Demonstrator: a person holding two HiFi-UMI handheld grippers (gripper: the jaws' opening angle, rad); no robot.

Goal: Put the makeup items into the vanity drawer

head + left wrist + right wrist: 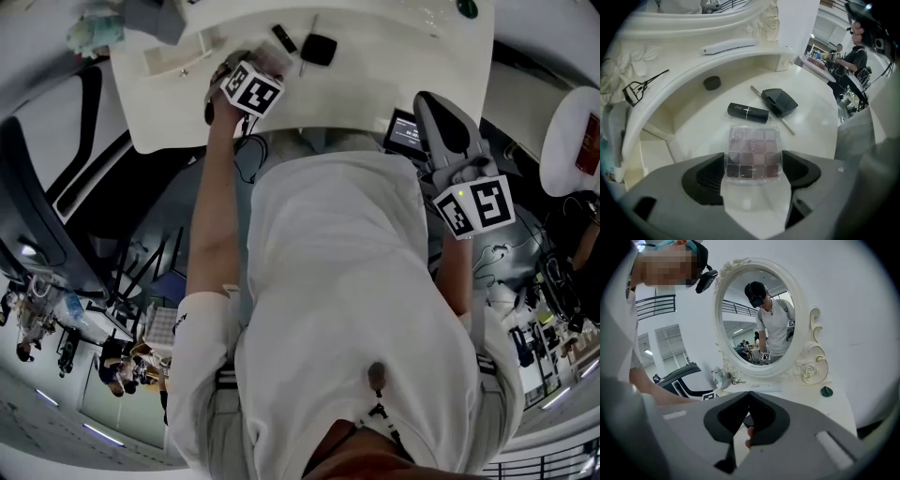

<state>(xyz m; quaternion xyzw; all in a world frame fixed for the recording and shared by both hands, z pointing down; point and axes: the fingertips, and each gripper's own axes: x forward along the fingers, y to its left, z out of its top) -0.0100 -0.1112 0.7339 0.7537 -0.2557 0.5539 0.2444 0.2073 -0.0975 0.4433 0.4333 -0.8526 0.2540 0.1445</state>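
**Palette bracketed by the left jaws, right jaws closed on nothing**

In the left gripper view, the left gripper [753, 164] points down at the white vanity top [811, 122]. Its jaws stand wide, and the eyeshadow palette [753, 145] sits squarely between them at lower centre. The pads meet the palette's two side edges, and its far half reaches out past the fingertips.

Just beyond the palette lies a black lipstick tube [747, 112]. Behind that a black compact [779, 101] rests over a thin pale stick [788, 127]. Farther back sits a small dark round piece [712, 83], and an eyelash curler [640, 86] lies at the upper left.

The right gripper [749, 397] is off the table with its jaws pressed together on nothing, facing the oval mirror [757, 317].
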